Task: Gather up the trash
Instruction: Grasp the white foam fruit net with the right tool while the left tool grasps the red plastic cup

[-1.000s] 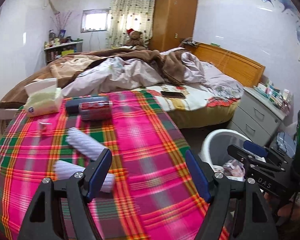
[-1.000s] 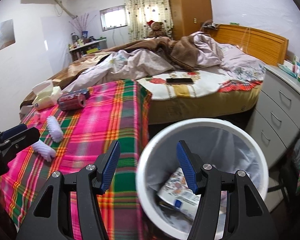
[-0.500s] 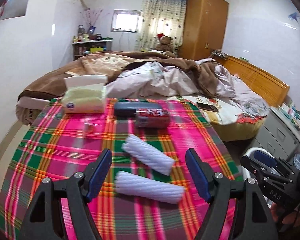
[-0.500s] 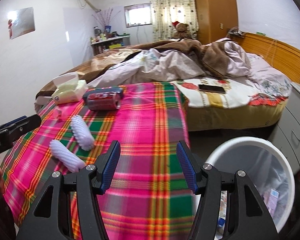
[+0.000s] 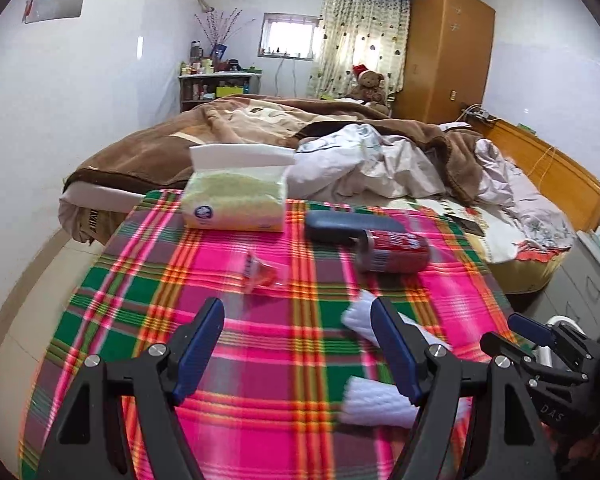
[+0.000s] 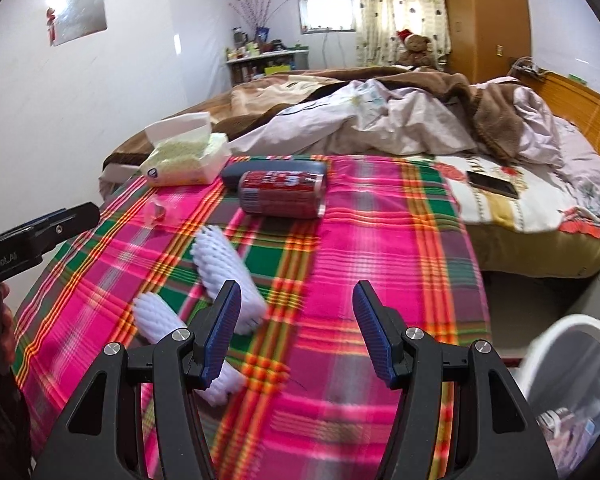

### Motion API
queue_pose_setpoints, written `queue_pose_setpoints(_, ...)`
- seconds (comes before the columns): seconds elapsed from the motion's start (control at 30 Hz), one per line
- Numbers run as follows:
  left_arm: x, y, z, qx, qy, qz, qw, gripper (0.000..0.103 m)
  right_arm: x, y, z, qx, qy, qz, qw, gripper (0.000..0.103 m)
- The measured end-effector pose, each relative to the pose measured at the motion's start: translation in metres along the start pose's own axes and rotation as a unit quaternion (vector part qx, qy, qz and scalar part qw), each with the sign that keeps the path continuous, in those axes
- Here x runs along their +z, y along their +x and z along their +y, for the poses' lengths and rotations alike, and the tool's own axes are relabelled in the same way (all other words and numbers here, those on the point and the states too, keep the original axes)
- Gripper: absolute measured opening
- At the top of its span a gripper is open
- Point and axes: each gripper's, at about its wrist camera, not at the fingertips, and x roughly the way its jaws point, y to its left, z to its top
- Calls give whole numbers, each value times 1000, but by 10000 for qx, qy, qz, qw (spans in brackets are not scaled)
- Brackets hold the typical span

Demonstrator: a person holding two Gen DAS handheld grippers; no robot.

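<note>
The 2 white foam tubes are the trash closest to the jaws. They lie flat on the plaid surface (image 6: 380, 208), side by side but not touching. In the right wrist view, the far tube (image 6: 224, 276) runs from 11 o'clock down to 5 o'clock, and its low end sits just behind the left jaw of the right gripper (image 6: 296, 334). The near tube (image 6: 172, 332) runs the same way and goes under that same jaw. So both tubes are at about 9 o'clock from the gap, not inside it.

In the left wrist view, the tubes are at 3 o'clock of the left gripper (image 5: 296, 346), partly behind its right jaw. The wrapper (image 5: 262, 274) lies at 12 o'clock of it.

Both sets of jaws are apart and hold nothing.

I think the right gripper is nearer the tubes. It must slide toward 9 o'clock and grip across the tube, not along it.

The red can (image 6: 282, 194) lies on its side farther off. The bin (image 6: 572, 396) is at 4 o'clock.
</note>
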Motion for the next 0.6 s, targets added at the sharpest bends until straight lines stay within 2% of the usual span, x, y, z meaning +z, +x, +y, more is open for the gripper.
queue_pose_setpoints(0.37, 18, 41, 29, 10, 58, 160, 9999, 78, 13, 45, 25, 314, -164, 420, 9985, 60)
queue_pose_setpoints(0.47, 21, 58, 35, -175, 1, 344, 9993, 78, 13, 55, 30, 394, -227, 540, 9975, 60)
queue_pose_setpoints(0.6, 23, 79, 36, -97, 178, 510, 9985, 78, 11, 64, 35, 439, -349, 701, 9960, 60)
